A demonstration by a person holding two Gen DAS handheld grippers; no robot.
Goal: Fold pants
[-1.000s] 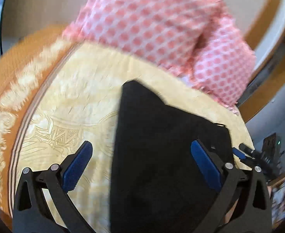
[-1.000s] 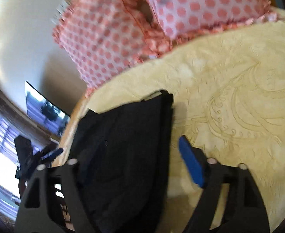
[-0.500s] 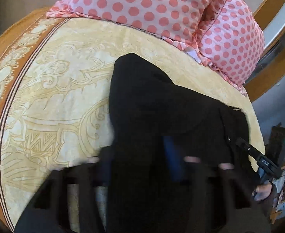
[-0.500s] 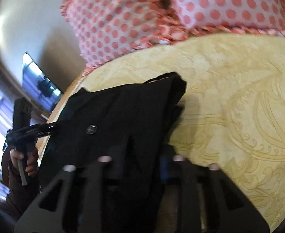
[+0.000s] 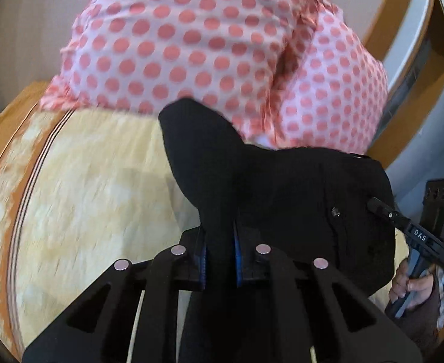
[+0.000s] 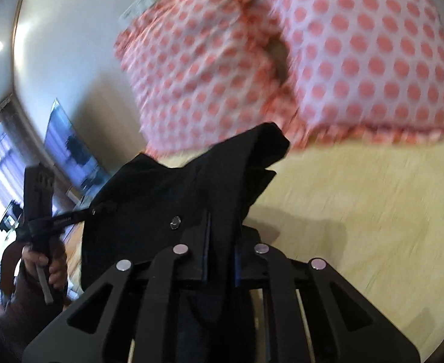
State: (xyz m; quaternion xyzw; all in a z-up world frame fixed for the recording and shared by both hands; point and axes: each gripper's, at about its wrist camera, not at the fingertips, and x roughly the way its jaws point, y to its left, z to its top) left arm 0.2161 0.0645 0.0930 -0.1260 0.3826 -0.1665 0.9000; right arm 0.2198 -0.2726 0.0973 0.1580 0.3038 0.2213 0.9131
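**Black pants pinched at both ends above the bed**

The bed fills the lower half of both views, spread with a yellow patterned cover that has an orange border along its left edge in the left wrist view; two pillows in pink with red dots lean at the head edge of the bed, side by side and touching, seen again in the right wrist view; the black pants lie bunched between the two tongs, near the head edge and just below the pillows, with one pointed fold standing up against the dotted fabric; in the right wrist view the pants drape toward the left side of the bed, a small metal button showing on the cloth; the left tongs are pressed together on a ridge of the black fabric, blue pads just visible on either side of it; the right tongs likewise pinch a fold of the pants; each view also catches the other tool at its margin, gripped by a hand, though blur makes it hard to say exactly where those tips meet the cloth.
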